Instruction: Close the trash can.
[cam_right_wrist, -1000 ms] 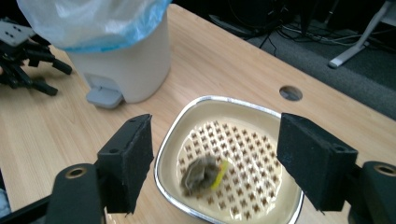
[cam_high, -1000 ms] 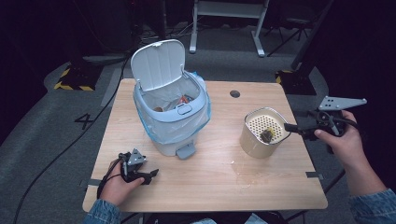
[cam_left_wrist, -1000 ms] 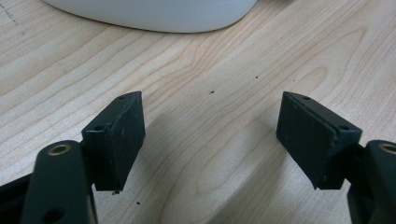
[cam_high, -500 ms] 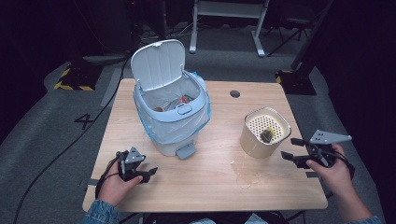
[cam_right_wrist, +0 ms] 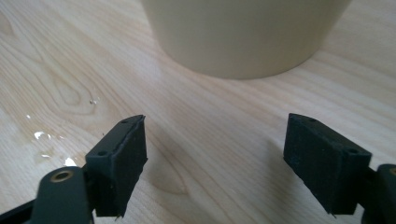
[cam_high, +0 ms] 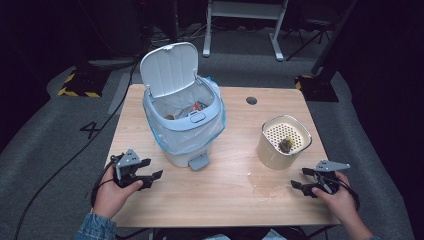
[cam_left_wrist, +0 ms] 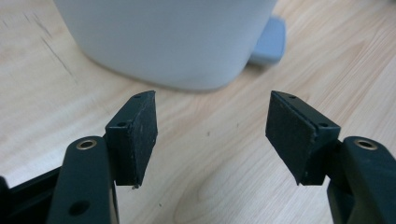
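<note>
A white pedal bin [cam_high: 182, 125] with a blue liner stands on the table's left half, its lid up and scraps inside. A cream container [cam_high: 282, 142] with a perforated insert stands at the right, a dark lump [cam_high: 285, 145] lying on the insert. My left gripper [cam_high: 151, 170] hovers front left and faces the bin's base [cam_left_wrist: 173, 42]. Its jaws have just been closing a little but stand open, nothing between them [cam_left_wrist: 212, 135]. My right gripper [cam_high: 299, 178] is low at the front right, facing the container [cam_right_wrist: 243, 32]. Its jaws have just been opening and are empty [cam_right_wrist: 215, 163].
A wet patch [cam_high: 262, 187] lies on the wooden table [cam_high: 235, 210] in front of the container, with droplets [cam_right_wrist: 46, 140] left of my right gripper. The bin's blue pedal [cam_high: 198, 161] juts toward the front. A round hole [cam_high: 251, 100] sits near the far edge.
My right gripper has dropped from beside the container's rim to low over the table's front right, and its jaws have spread. The left gripper has risen slightly.
</note>
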Demonstrator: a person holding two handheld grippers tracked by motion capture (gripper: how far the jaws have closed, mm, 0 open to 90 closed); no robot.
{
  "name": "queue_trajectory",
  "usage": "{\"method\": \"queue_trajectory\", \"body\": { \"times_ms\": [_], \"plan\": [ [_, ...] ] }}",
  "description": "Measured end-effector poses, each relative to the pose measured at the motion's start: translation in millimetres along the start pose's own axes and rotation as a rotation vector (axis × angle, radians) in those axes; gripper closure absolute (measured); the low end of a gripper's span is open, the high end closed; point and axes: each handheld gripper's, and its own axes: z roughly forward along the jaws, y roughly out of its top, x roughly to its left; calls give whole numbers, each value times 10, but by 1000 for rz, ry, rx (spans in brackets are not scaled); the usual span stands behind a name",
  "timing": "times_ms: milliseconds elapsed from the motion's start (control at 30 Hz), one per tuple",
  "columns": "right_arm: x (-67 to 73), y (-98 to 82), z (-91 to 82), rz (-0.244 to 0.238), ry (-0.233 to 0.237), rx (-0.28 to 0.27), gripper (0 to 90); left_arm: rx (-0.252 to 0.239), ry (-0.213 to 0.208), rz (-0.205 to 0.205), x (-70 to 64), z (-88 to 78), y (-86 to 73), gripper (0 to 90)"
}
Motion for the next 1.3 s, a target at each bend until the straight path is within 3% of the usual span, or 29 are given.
{"method": "queue_trajectory", "body": {
  "times_ms": [33, 100, 267, 333, 433, 633, 833, 967, 1000, 1300],
  "plan": [
    [19, -18, 33, -33, -17, -24, 203, -11, -3, -4, 11, -35, 35, 346],
    [31, -13, 45, -49, -28, -21, 194, -42, -6, 4, 40, -141, 139, 350],
    [33, -10, 52, -46, -43, -16, 174, -103, -32, -5, 70, -275, 282, 362],
    [32, -10, 53, -44, -42, -17, 174, -139, -21, -8, 78, -348, 379, 376],
    [32, -10, 53, -43, -42, -17, 173, -143, -12, 6, 88, -394, 447, 384],
    [33, -10, 53, -44, -43, -16, 173, -201, -3, -25, 178, -607, 800, 383],
    [33, -10, 53, -44, -42, -17, 173, -219, -39, -18, 207, -738, 1015, 390],
    [33, -11, 52, -46, -43, -16, 173, -226, -9, -4, 269, -824, 1147, 390],
    [33, -11, 52, -45, -43, -16, 173, -231, 15, 4, 303, -855, 1215, 391],
    [32, -11, 53, -45, -42, -16, 173, -276, 62, 23, 383, -869, 1528, 394]
  ]
}}
